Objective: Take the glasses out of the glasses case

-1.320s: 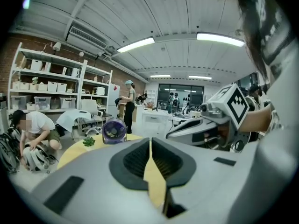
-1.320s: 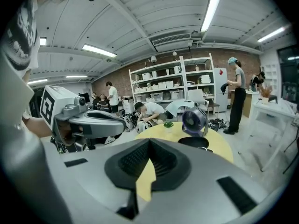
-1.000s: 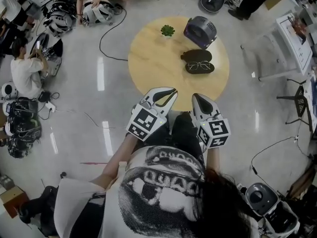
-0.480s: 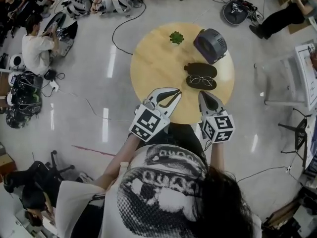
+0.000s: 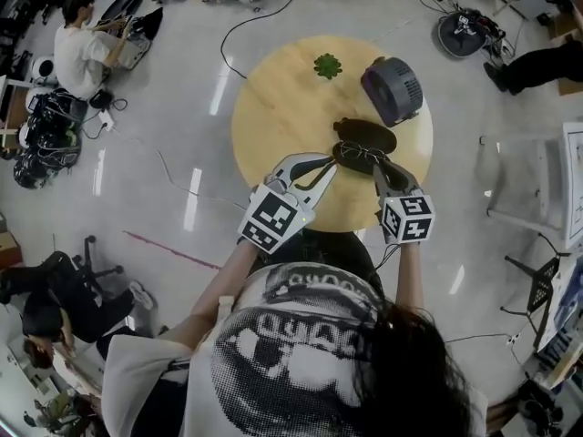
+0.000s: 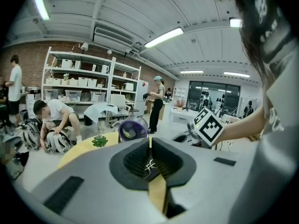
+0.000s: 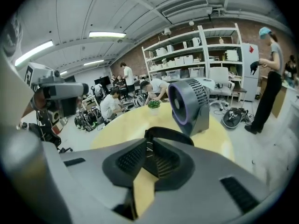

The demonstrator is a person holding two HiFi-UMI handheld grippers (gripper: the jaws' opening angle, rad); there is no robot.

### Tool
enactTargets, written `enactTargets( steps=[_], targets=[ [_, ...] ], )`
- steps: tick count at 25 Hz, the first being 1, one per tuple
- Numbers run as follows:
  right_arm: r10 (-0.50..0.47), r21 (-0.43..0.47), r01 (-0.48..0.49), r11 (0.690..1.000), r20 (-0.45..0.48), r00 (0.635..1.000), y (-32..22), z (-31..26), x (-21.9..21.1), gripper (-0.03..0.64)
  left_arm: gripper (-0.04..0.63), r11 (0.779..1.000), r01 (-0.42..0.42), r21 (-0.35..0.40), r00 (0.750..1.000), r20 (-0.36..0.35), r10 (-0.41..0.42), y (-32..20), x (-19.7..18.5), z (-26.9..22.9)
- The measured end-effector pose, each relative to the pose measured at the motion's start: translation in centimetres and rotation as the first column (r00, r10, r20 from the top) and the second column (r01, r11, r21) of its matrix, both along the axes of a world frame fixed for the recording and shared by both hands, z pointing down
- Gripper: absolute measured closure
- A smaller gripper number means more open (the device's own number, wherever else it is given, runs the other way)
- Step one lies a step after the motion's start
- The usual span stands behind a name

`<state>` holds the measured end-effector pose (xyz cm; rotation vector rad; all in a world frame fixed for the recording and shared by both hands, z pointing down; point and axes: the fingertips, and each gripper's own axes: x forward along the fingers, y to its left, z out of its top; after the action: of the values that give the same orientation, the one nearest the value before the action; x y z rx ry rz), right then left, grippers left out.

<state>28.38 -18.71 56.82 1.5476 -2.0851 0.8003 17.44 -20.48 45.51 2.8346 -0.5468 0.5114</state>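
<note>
Head view
table [image 5: 273, 107]: round, wooden, on a shiny floor.
case [image 5: 364, 136]: black, lying open, at 3 o'clock from the table's middle.
glasses [image 5: 360, 156]: in the case's near half, at 6 o'clock from its lid.
fan [image 5: 393, 91]: at 2 o'clock on the table.
plant [image 5: 328, 65]: at 12 o'clock by the rim.
left gripper [image 5: 328, 162]: over the table at 6 o'clock, near the case at its 8 o'clock side, apart from it.
right gripper [image 5: 377, 164]: tips right at the glasses' near edge, at 5 o'clock from the case.

Left gripper view
left gripper jaws: tips together but for a thin slit, holding nothing.
beyond the tips: fan at 11 o'clock, plant at 10 o'clock.

Right gripper view
right gripper jaws: just been opening, now only narrowly apart, clamped on nothing. A thin bit of frame shows in the gap; cannot tell whether touched.
case rim: black arc just past the tips, at 1 o'clock.
fan: behind the case.
</note>
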Motion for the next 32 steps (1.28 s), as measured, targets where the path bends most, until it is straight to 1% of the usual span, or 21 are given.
enactTargets(
  steps=[3,7,9,13,17,19,22,23,24,29,32],
  targets=[
    [-0.070,-0.040,0.070,0.997,-0.010,0.997,-0.7,2.1,0.8,0.555,0.574,0.999,0.040,-0.003,0.999,0.012,-0.040,-0.1,0.4,0.2],
    [-0.169,-0.081,0.165,0.983,-0.042,0.985,-1.5,4.4,1.2,0.503,0.574,0.998,0.063,-0.007,0.998,0.022,-0.062,0.0,1.1,0.7],
    [-0.233,-0.112,0.224,0.968,-0.076,0.969,-1.8,5.7,1.2,0.466,0.574,0.998,0.070,-0.004,0.997,0.025,-0.070,-0.1,1.5,0.8],
    [-0.354,-0.179,0.328,0.928,-0.140,0.925,-2.3,8.2,1.1,0.389,0.574,0.996,0.092,0.001,0.995,0.027,-0.092,-0.2,2.1,1.0],
    [-0.408,-0.230,0.374,0.898,-0.122,0.905,-2.6,9.9,0.5,0.336,0.574,0.994,0.108,-0.002,0.994,0.032,-0.108,-0.2,2.5,1.4],
    [-0.421,-0.241,0.384,0.891,-0.125,0.898,-2.9,10.4,0.4,0.322,0.574,0.993,0.117,-0.004,0.992,0.038,-0.117,-0.3,2.5,1.6],
    [-0.448,-0.272,0.402,0.874,-0.132,0.884,-2.9,11.2,0.2,0.319,0.574,0.991,0.130,-0.005,0.991,0.045,-0.130,-0.5,2.4,1.8],
    [-0.457,-0.281,0.407,0.869,-0.141,0.878,-2.8,11.4,0.2,0.319,0.574,0.991,0.134,-0.004,0.990,0.046,-0.134,-0.6,2.4,1.8],
    [-0.463,-0.285,0.410,0.866,-0.154,0.873,-2.7,11.6,0.2,0.335,0.574,0.990,0.138,-0.003,0.989,0.047,-0.138,-0.7,2.3,1.8],
    [-0.461,-0.263,0.410,0.873,-0.177,0.869,-2.7,11.7,0.2,0.339,0.574,0.987,0.158,-0.003,0.986,0.054,-0.158,-1.1,1.8,2.0],
    [-0.476,-0.250,0.424,0.871,-0.211,0.854,-2.7,11.6,0.4,0.364,0.574,0.987,0.163,-0.003,0.985,0.058,-0.162,-1.2,1.7,2.1]
  ],
)
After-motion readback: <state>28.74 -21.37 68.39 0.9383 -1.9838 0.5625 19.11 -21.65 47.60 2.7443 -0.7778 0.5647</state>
